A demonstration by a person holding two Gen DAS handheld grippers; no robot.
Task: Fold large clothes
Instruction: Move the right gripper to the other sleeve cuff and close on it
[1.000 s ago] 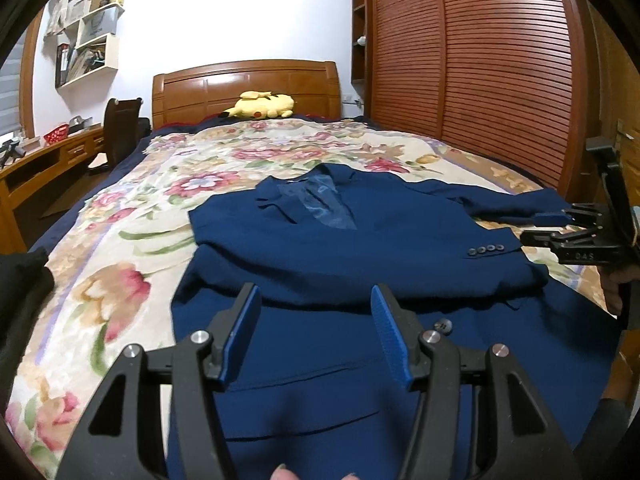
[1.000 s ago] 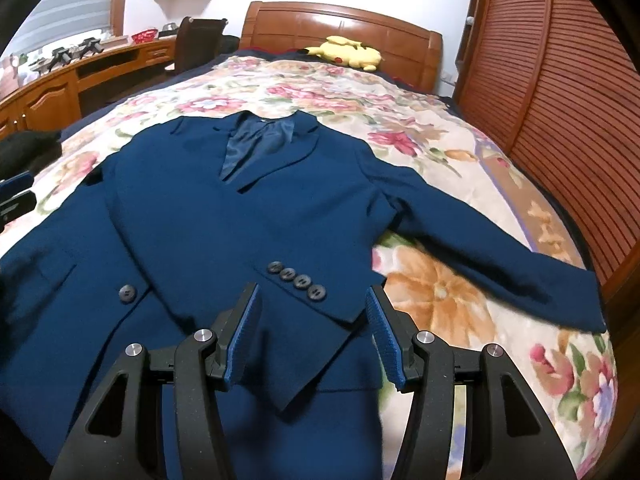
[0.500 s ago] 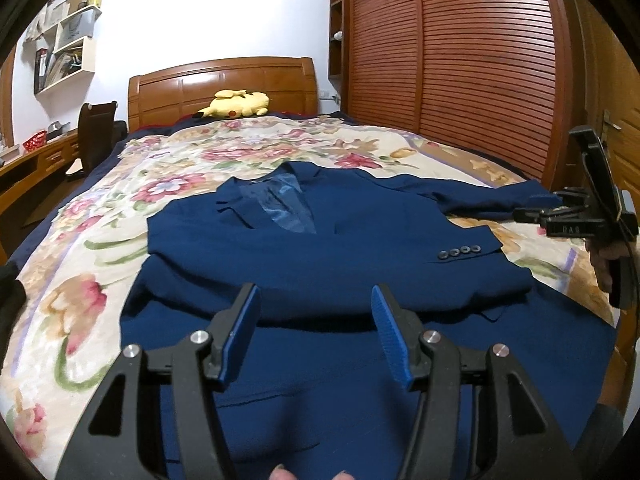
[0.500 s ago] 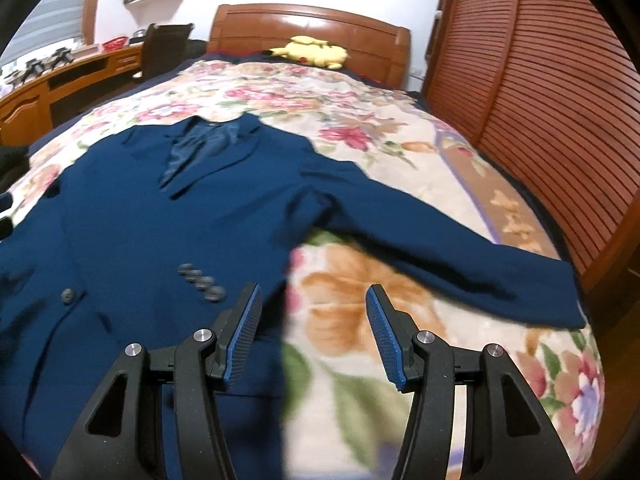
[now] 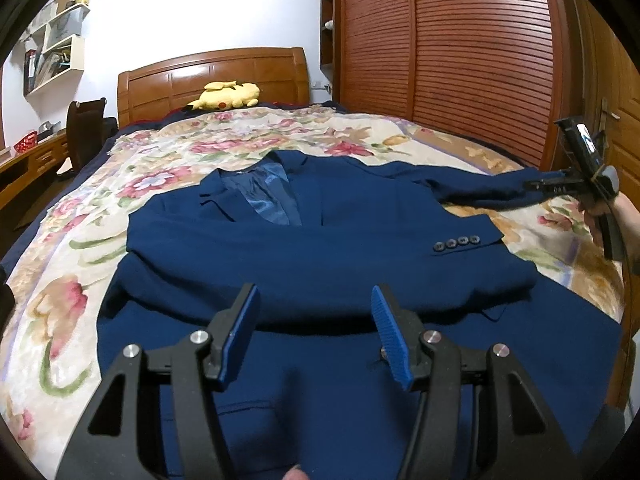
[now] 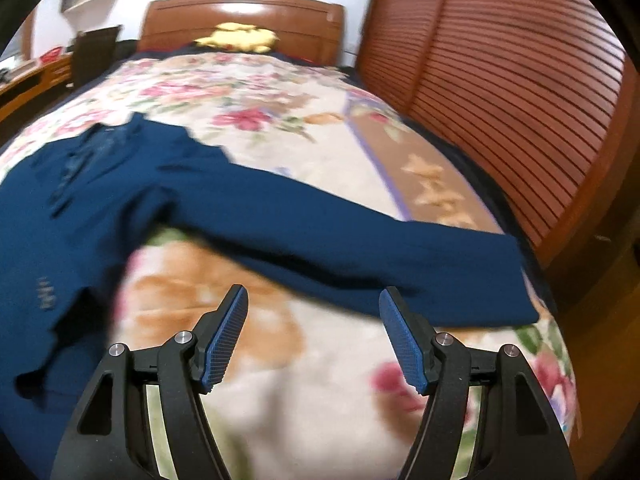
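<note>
A navy blue suit jacket [image 5: 320,248] lies face up on the floral bedspread [image 5: 80,264], its left sleeve folded across the chest with four cuff buttons [image 5: 456,242] showing. Its other sleeve [image 6: 360,252] stretches out to the right toward the bed's edge. My left gripper [image 5: 314,316] is open and empty, hovering over the jacket's lower front. My right gripper [image 6: 314,320] is open and empty, just short of the outstretched sleeve; it also shows in the left wrist view [image 5: 536,185] by the sleeve's cuff.
A yellow plush toy [image 5: 224,96] lies by the wooden headboard [image 5: 212,76]. A slatted wooden wardrobe [image 5: 460,60] runs along the bed's right side. A desk and dark chair [image 5: 84,132] stand on the left.
My right gripper has swung right from the folded sleeve's buttons to the outstretched sleeve. My left gripper has turned slightly right over the jacket. Both stayed open.
</note>
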